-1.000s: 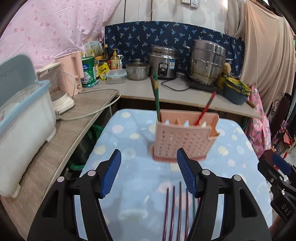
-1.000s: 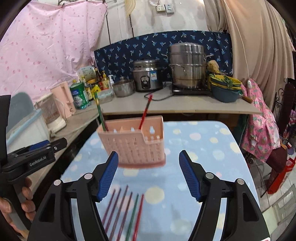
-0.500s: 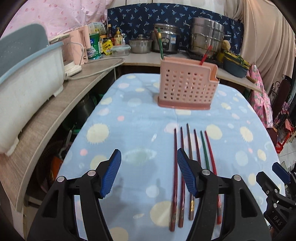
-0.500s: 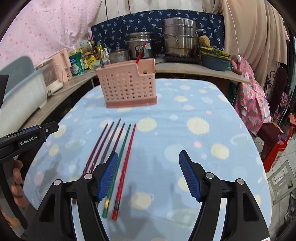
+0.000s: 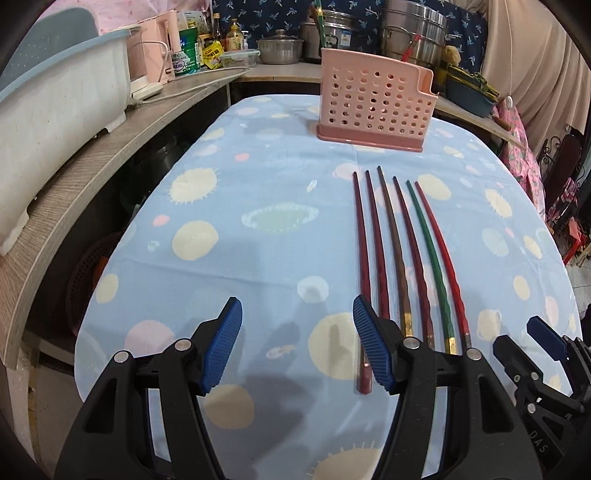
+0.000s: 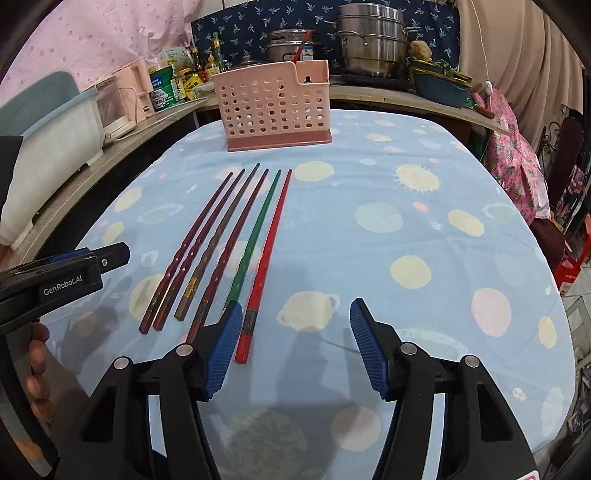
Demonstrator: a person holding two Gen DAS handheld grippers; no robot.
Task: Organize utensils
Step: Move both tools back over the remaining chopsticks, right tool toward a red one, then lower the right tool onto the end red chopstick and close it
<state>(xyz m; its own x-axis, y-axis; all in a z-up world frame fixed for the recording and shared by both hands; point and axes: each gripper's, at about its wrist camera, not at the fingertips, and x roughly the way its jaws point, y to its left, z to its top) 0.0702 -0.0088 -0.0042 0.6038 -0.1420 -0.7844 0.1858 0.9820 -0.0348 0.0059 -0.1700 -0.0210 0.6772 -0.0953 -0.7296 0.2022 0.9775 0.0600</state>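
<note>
Jaws apart and empty, pink holder (image 6: 275, 107) with red chopstick (image 6: 301, 43)

6 chopsticks (image 6: 221, 243) lie flat on the blue spotted tablecloth (image 6: 406, 229), side by side, thin tips toward the pink holder (image 6: 275, 107). From the left, 4 are dark red or brown, then a green chopstick (image 6: 255, 236), then a bright red chopstick (image 6: 267, 254). They fan apart a little at the thick ends. The holder stands upright beyond the tips, full of round holes. A green stick (image 5: 318, 8) and a red stick (image 6: 302, 43) poke up from it.
</note>
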